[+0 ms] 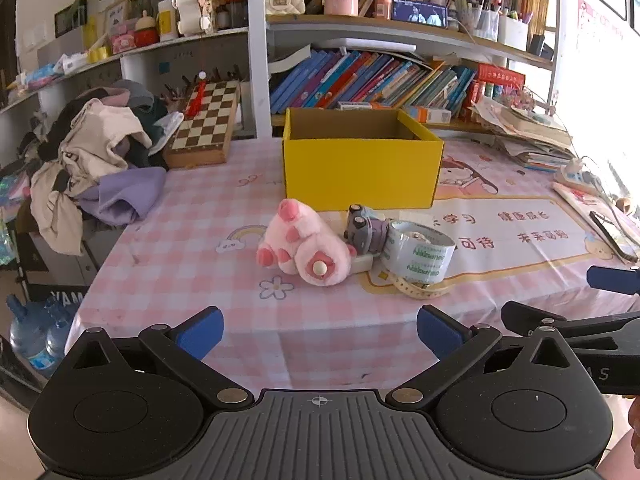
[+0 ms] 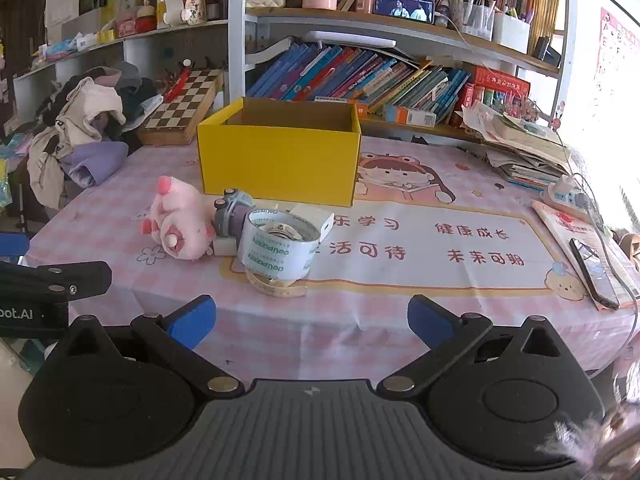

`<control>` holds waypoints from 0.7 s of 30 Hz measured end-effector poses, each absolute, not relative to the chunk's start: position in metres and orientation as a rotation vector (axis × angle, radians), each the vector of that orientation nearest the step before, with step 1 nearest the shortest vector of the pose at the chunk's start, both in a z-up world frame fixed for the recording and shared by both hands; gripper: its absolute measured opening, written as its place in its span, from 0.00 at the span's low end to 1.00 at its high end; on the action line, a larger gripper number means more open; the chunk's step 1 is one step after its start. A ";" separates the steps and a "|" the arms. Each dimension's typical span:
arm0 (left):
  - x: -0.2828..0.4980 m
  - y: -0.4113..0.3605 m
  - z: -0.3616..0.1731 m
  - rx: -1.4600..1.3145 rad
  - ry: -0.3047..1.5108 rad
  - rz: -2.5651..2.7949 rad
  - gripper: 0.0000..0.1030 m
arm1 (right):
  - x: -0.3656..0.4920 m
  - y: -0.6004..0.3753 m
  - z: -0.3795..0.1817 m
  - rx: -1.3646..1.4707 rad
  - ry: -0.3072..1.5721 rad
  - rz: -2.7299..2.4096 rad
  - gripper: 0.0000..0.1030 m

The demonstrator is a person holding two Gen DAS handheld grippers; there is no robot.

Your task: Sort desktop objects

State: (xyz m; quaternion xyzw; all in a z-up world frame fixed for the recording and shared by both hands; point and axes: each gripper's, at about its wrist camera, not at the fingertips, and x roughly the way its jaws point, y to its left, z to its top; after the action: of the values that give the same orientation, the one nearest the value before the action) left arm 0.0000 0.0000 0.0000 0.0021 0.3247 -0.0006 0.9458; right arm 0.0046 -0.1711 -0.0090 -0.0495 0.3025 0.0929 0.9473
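The left gripper (image 1: 320, 334) and right gripper (image 2: 311, 322) hover released and empty at the near table edge; farther in, on the pink tablecloth (image 1: 192, 248), a tape roll (image 1: 418, 256), toy car (image 1: 362, 229) and pink plush toy (image 1: 304, 246) cluster touching; just behind stands the open yellow box (image 1: 360, 168).

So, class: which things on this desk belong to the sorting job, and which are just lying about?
For the job: pink plush toy, grey toy car, roll of tape, measuring tape, yellow box.

Lying about: pile of clothes, chessboard, phone, shelved books.
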 end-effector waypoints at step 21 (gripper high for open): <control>0.001 0.000 -0.001 -0.008 0.672 0.016 1.00 | 0.010 -0.166 -0.010 -0.112 0.635 0.190 1.00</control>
State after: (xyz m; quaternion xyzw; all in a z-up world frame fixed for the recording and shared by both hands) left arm 0.0014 0.0002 -0.0008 -0.0039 0.3298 0.0079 0.9440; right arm 0.0103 -0.1664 -0.0098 -0.0551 0.3117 0.0931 0.9440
